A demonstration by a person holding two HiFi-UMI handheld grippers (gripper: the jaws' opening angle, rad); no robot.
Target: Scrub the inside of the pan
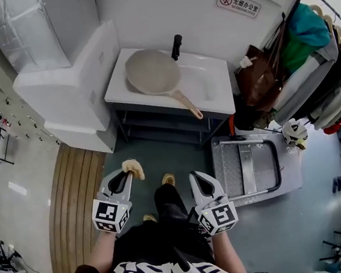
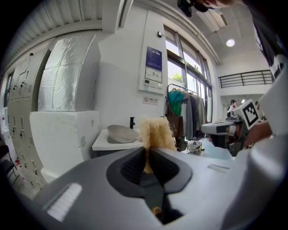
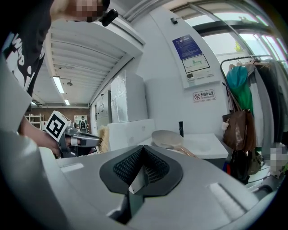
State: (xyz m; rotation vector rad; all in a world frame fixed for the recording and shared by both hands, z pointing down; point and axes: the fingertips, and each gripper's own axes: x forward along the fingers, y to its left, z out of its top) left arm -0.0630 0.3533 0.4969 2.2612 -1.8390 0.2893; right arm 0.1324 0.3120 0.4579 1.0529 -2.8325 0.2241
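Left gripper [image 1: 126, 175] clamped on yellow scrubber [image 1: 134, 168]; right gripper [image 1: 197, 176] closed, empty; both level, side by side.

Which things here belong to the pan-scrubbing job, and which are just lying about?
Job: pan on the white sink; yellow scrubber clamped in the left gripper; right gripper, shut and empty.

Lying about: brown bag, clothes rack, metal step platform, white boxes.

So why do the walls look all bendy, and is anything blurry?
Left gripper view: the wide lens bows the walls, the corners go black, the windows glare white, and the left claw looks soft. Right gripper view: same bending; ceiling lights glow. Head view: the pan is sharp, the edges curve.
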